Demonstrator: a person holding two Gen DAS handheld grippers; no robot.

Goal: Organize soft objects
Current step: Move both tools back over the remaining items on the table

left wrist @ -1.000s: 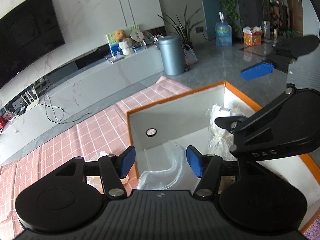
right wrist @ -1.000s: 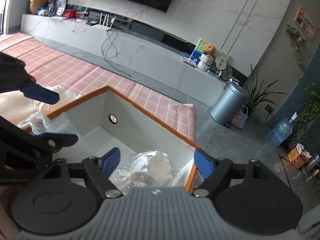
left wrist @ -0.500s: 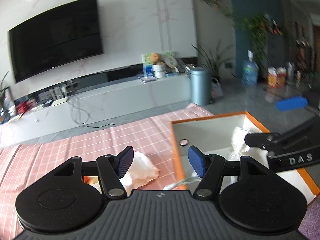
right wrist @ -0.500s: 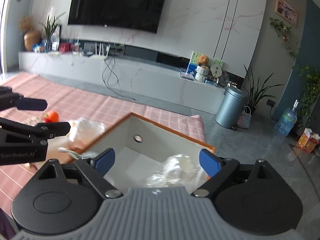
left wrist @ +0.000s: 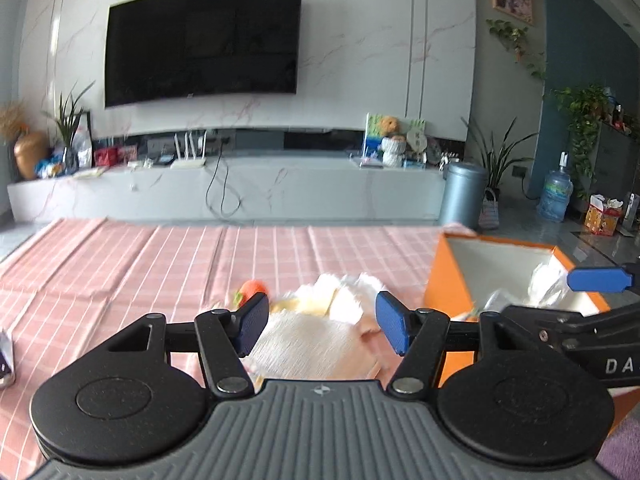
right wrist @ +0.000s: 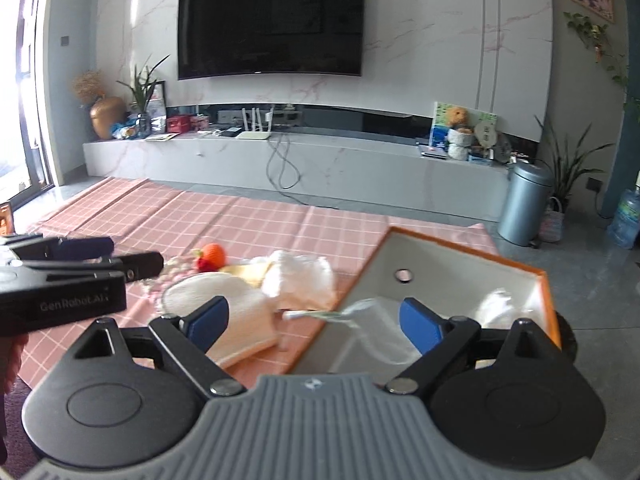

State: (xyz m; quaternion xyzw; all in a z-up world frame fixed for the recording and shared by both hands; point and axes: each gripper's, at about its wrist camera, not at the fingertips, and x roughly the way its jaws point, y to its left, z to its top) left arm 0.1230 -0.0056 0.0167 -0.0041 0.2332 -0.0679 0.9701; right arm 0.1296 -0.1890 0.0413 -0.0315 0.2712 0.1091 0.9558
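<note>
The orange box (right wrist: 460,252) stands open on the pink checked cloth (right wrist: 224,220) that covers the tabletop, and everything here is placed from it. Inside the box, near its far right wall, lies a crumpled white bag (right wrist: 498,306), and a clear plastic piece (right wrist: 360,308) hangs over its left rim. Just left of the box, on the cloth, is the pile of soft things: a fluffy white cloth (right wrist: 300,276), a folded cream towel (right wrist: 240,324) in front of it, a pale yellow piece (right wrist: 246,268) behind, and an orange knitted toy (right wrist: 214,256) farthest from the box. The right gripper (right wrist: 314,320) hovers over the near left edge of the box; its fingers (right wrist: 420,324) have just been opening and stand wide apart with nothing between them. The left gripper (left wrist: 320,326) is above the pile, left of the box, its fingers (left wrist: 250,326) apart and not pressing on anything. In the left view the pile is blurred. Far behind the box, a grey bin (right wrist: 524,204) stands on the floor.
</note>
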